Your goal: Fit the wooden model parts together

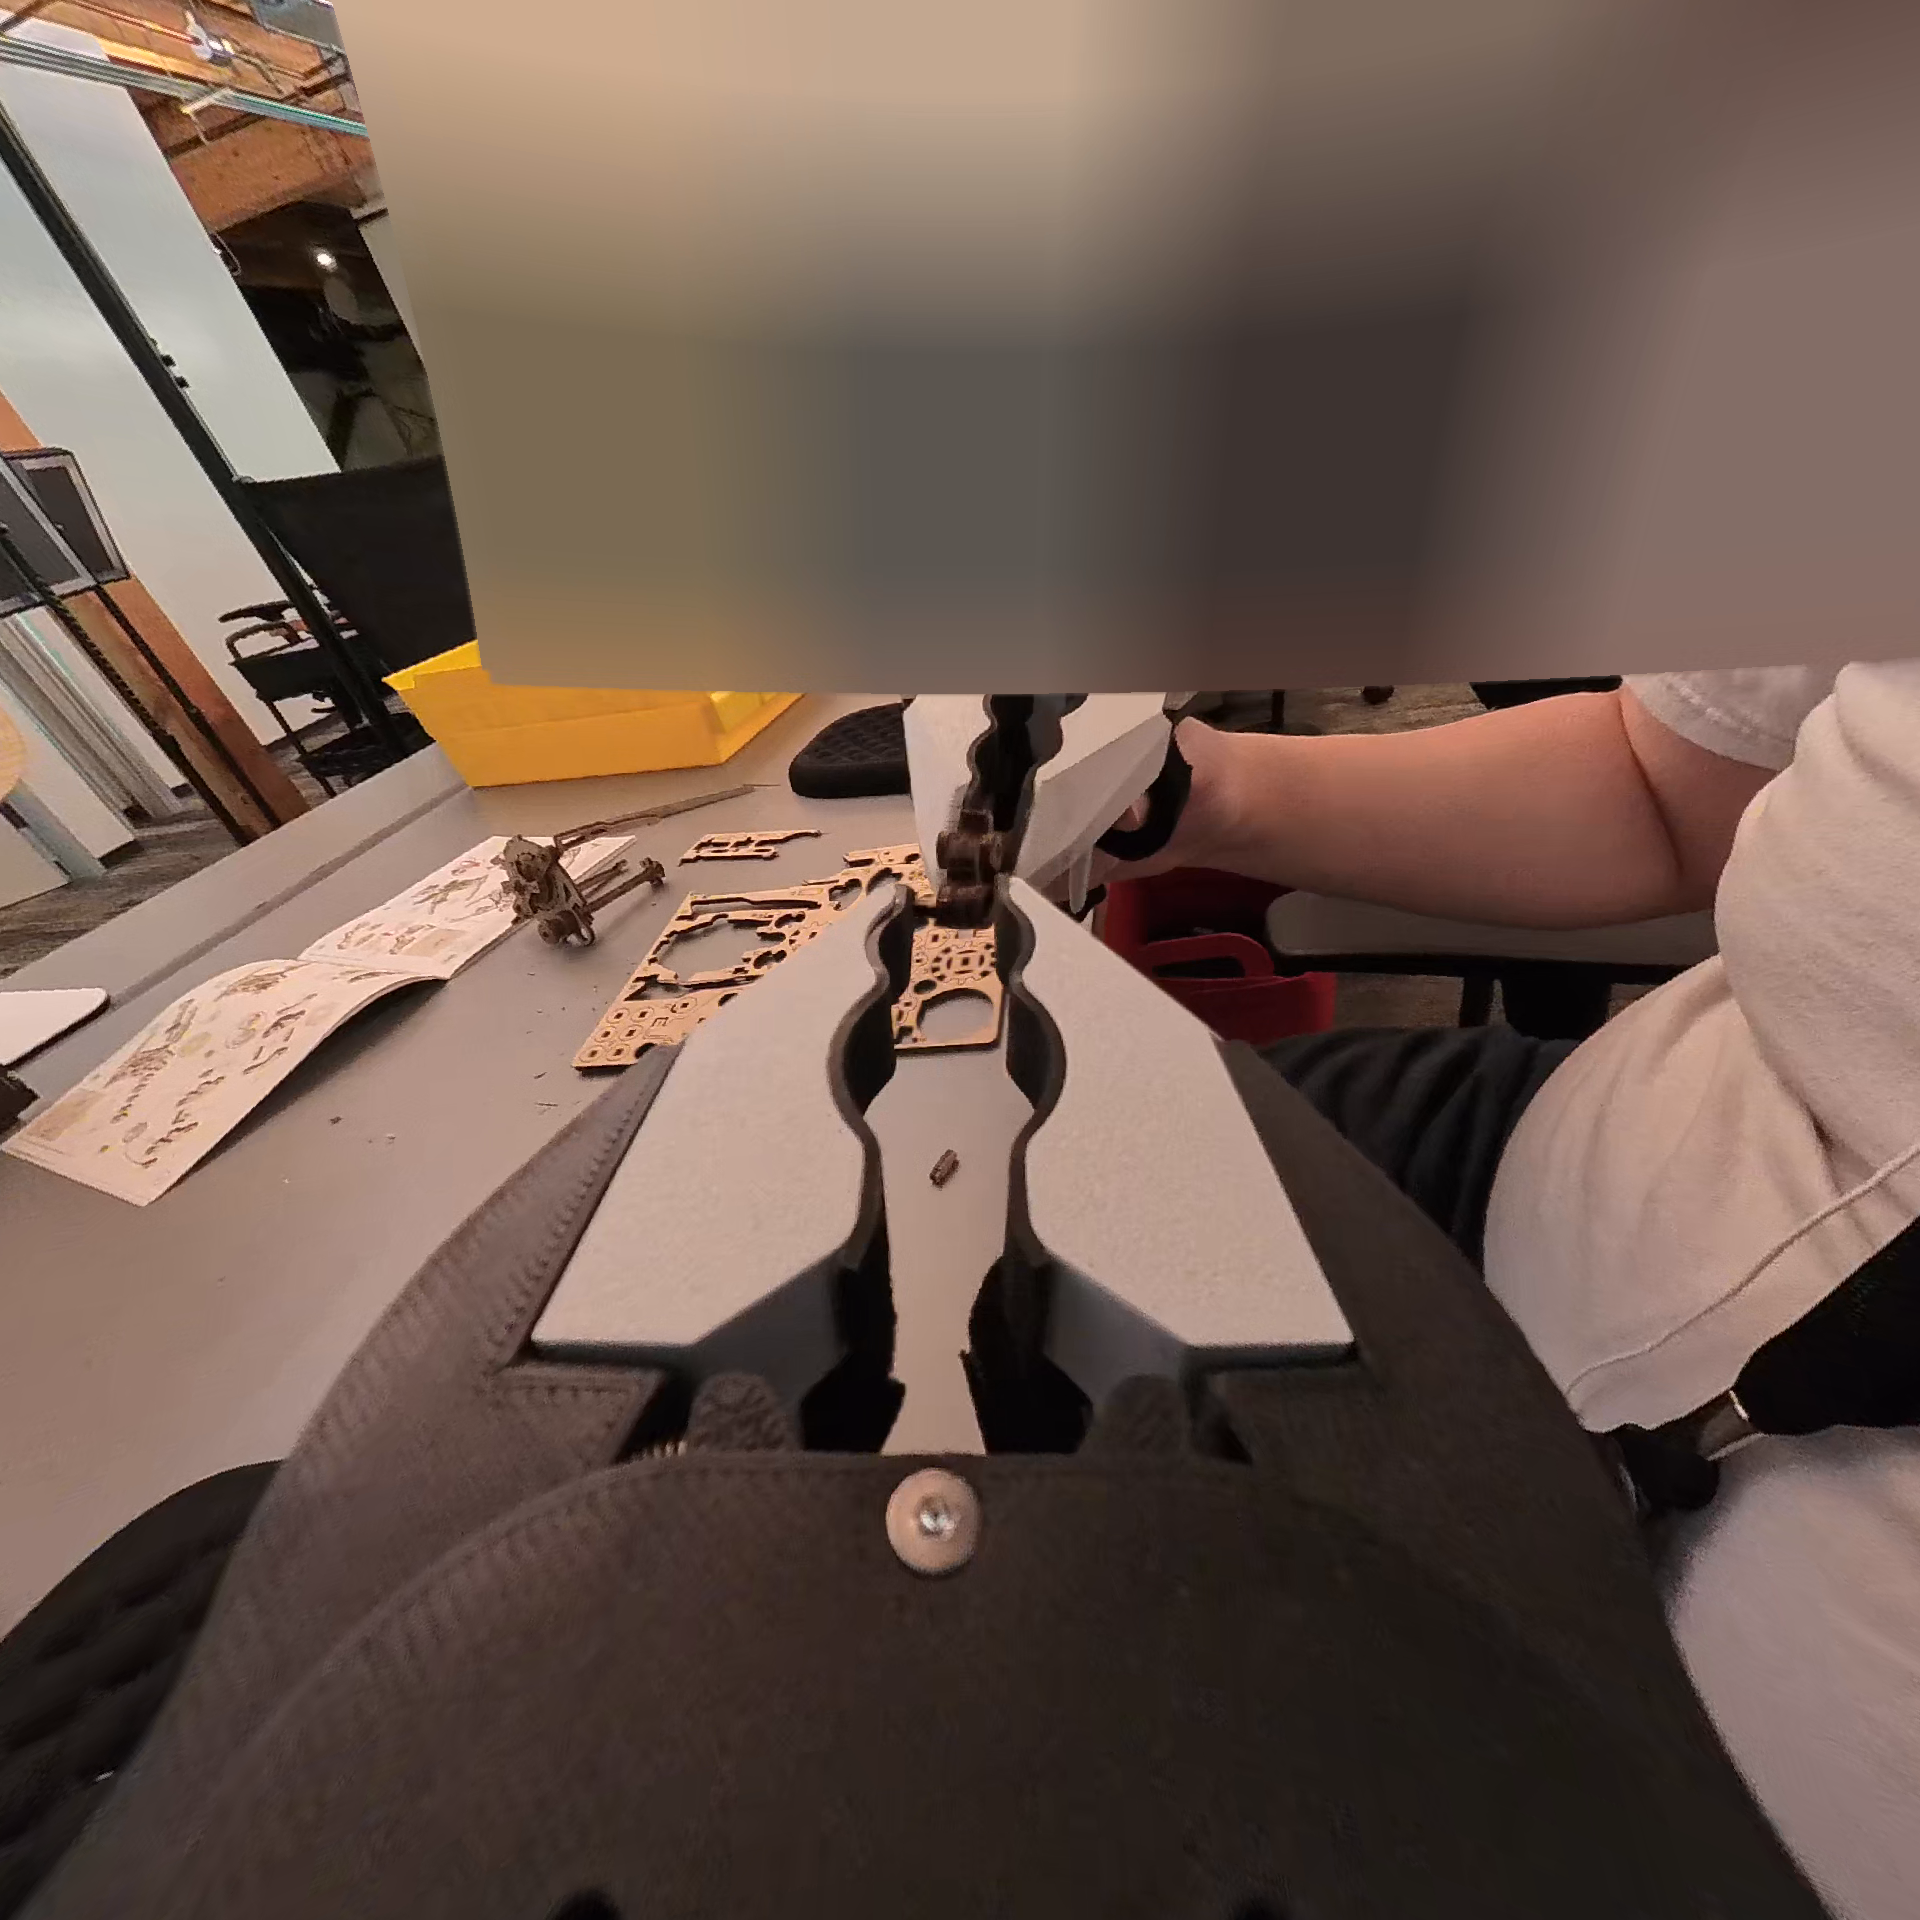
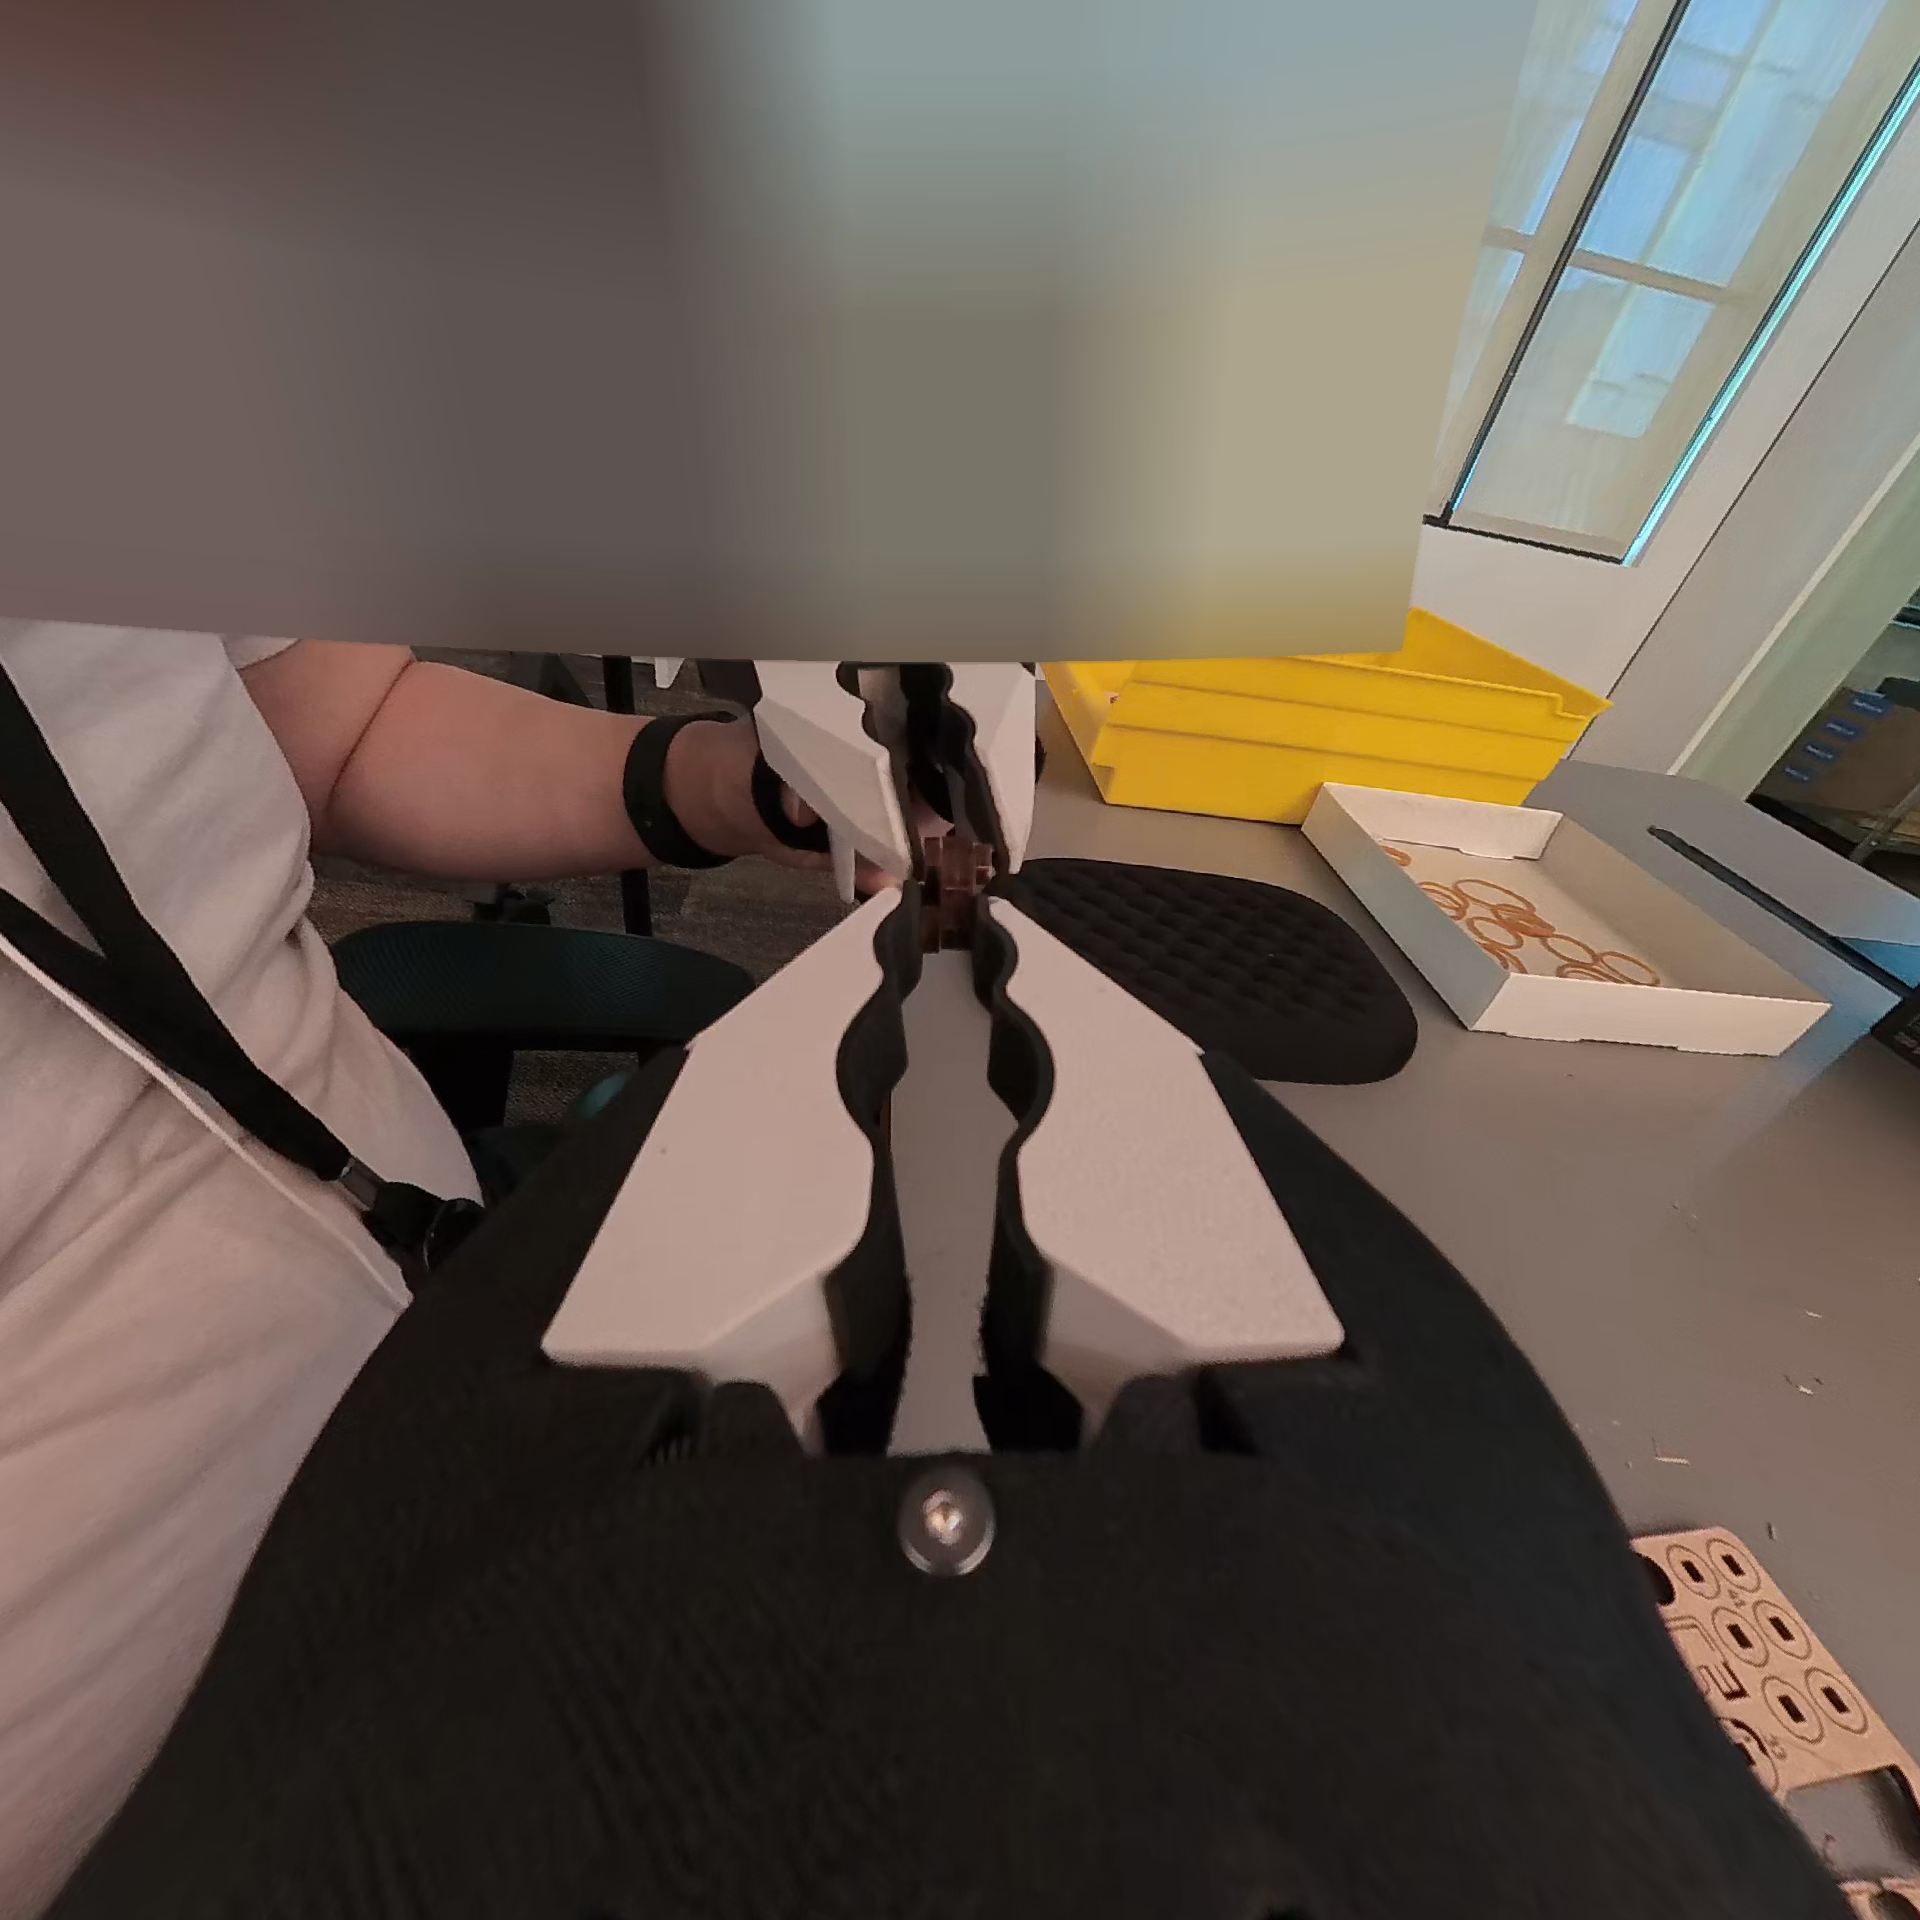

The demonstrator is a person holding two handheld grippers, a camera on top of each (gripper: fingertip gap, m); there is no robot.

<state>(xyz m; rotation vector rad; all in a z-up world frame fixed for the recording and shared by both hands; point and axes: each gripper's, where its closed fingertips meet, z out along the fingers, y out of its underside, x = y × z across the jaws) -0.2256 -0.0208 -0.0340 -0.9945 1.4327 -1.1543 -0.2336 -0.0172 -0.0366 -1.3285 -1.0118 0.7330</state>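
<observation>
Grey table (image 1: 260,1299), office room, window up right of the right gripper (image 2: 948,920). Both it and the left gripper (image 1: 961,904) pinch one small wooden part (image 1: 971,868) tip-to-tip above a cutout sheet (image 1: 727,966). Part's shape unreadable; blur covers everything beyond.

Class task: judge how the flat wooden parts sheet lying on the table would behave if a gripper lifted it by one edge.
The wooden parts sheet looks thin, so probably light. Its many cut-out holes suggest it could flex or snap at the narrow bridges. Lying flat on the table, it should slide rather than roll.
</observation>
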